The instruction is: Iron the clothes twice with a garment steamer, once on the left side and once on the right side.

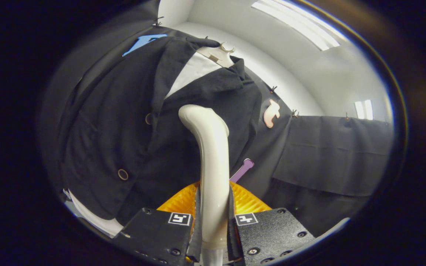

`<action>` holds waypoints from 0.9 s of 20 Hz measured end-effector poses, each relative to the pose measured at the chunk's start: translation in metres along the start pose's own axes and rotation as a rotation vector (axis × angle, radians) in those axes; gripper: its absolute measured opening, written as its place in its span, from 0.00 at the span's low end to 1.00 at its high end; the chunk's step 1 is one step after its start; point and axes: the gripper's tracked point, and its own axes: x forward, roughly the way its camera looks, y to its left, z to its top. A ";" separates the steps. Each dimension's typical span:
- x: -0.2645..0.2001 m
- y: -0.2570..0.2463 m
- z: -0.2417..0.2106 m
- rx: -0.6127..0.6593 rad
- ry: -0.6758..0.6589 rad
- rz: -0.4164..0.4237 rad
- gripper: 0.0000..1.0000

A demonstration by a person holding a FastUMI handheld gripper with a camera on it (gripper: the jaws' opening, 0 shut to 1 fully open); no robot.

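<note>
The hand-held gripper [213,218] was clamped on the cream plastic handle of the garment steamer [210,155], both fingers pressing its sides. The handle rose between the fingers, its curved head meeting the front of a black buttoned jacket [124,122] hung on a white dress form [198,68] just beyond.

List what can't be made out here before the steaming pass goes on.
- Steamer head face: the garment steamer, clamped between the gripper fingers, points away toward the black jacket, so whether its nozzle touches the cloth cannot be told.
- Steam: none can be made out against the dark fabric.
- Orange ribbed part: mostly hidden behind the handle and fingers.
- Jacket hem: cut off beside the fingers.
</note>
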 end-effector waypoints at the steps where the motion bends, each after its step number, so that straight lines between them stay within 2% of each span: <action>1: -0.002 0.003 -0.006 -0.010 0.008 0.000 0.30; 6: -0.013 0.017 -0.044 -0.055 0.068 0.017 0.30; 18: -0.035 0.039 -0.106 -0.010 0.166 0.081 0.30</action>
